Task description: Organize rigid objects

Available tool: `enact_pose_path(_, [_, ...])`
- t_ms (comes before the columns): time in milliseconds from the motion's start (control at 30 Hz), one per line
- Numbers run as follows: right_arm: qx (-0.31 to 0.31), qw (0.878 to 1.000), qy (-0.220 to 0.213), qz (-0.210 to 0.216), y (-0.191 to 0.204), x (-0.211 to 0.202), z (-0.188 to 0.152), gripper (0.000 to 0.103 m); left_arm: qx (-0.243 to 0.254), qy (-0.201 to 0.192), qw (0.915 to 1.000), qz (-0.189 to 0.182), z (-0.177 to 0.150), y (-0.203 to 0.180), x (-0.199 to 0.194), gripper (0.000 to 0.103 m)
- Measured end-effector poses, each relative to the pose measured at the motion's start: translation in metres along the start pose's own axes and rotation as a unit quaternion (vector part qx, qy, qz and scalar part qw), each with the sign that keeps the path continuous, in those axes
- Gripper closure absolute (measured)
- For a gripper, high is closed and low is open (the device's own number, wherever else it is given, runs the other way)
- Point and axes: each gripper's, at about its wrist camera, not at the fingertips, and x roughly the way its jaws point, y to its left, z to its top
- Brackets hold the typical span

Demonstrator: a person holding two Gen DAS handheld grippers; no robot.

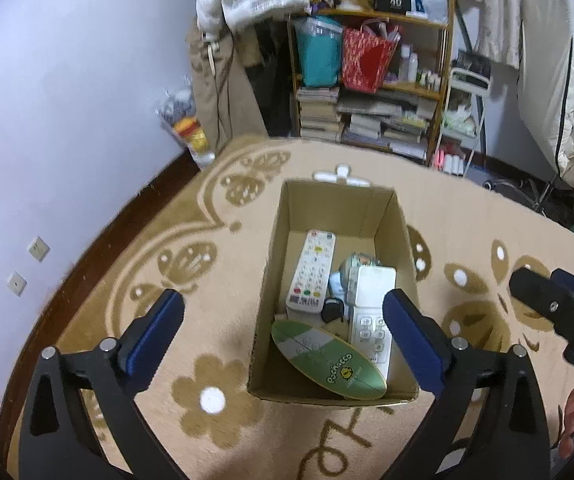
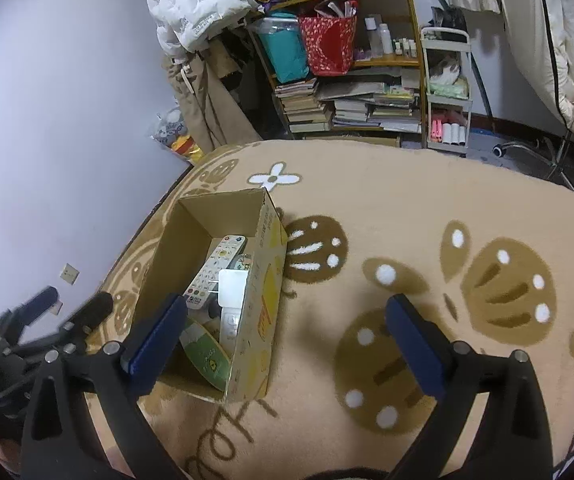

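Left wrist view: cardboard box (image 1: 329, 208) sits open on the beige patterned rug (image 1: 223, 216), brown walls, flaps not visible. Inside: long white remote (image 1: 311, 274) with coloured buttons lying along the left wall; second white remote (image 1: 371, 332) with grey keys along the right wall, a white rectangular block (image 1: 373, 286) lying over its far end. Green oval board (image 1: 327, 360) printed "pochacco" lies tilted across the near end. Small black item (image 1: 333, 310) between the two remotes, pale blue object (image 1: 347, 274) partly hidden behind the block. Left gripper (image 1: 283, 328) jaws wide apart, nothing between the pads, hanging above the near end of the box. Right gripper (image 1: 555, 312) enters at the right edge, over the rug.

Right wrist view: same box (image 2: 265, 308) seen from its right side, yellow-printed outer wall. Contents partly visible: remote (image 2: 213, 272), white block (image 2: 231, 288), green board (image 2: 205, 356). Right gripper (image 2: 287, 332) jaws spread, empty, over rug beside the box. Left gripper (image 2: 75, 304) at lower left, fingers apart.
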Motion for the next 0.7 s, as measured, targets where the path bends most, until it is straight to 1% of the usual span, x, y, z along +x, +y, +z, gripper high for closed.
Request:
enact_pose_path(167, [-0.013,1.000,-0.012,-0.008,-0.003,-0.018,-0.009,0.000,0.008,-0.037,0.9993,0.006,0.001,0.000,-0.032,0.002])
enact_pose_path(333, [-0.029,0.999,-0.028,-0.020,-0.005,-0.038,-0.023,0.000,0.019,-0.072,0.9972,0.007,-0.006,-0.004,-0.062,0.002])
enact_pose_path(500, [-0.015,0.998,-0.056,-0.016,-0.010,-0.056,-0.031,0.000,0.020,-0.104,0.9943,0.011,-0.020,-0.010,-0.086,0.002])
enact_pose_path(600, [-0.014,0.997,-0.069,-0.017,-0.010,-0.064,-0.037,0.000,0.020,-0.111,0.9936,0.008,-0.028,-0.013,-0.093,0.002])
enact_pose_path(700, [-0.015,0.996,-0.086,-0.020,-0.011,-0.074,-0.046,0.000,0.022,-0.119,0.9927,-0.008,-0.037,-0.016,-0.097,0.002])
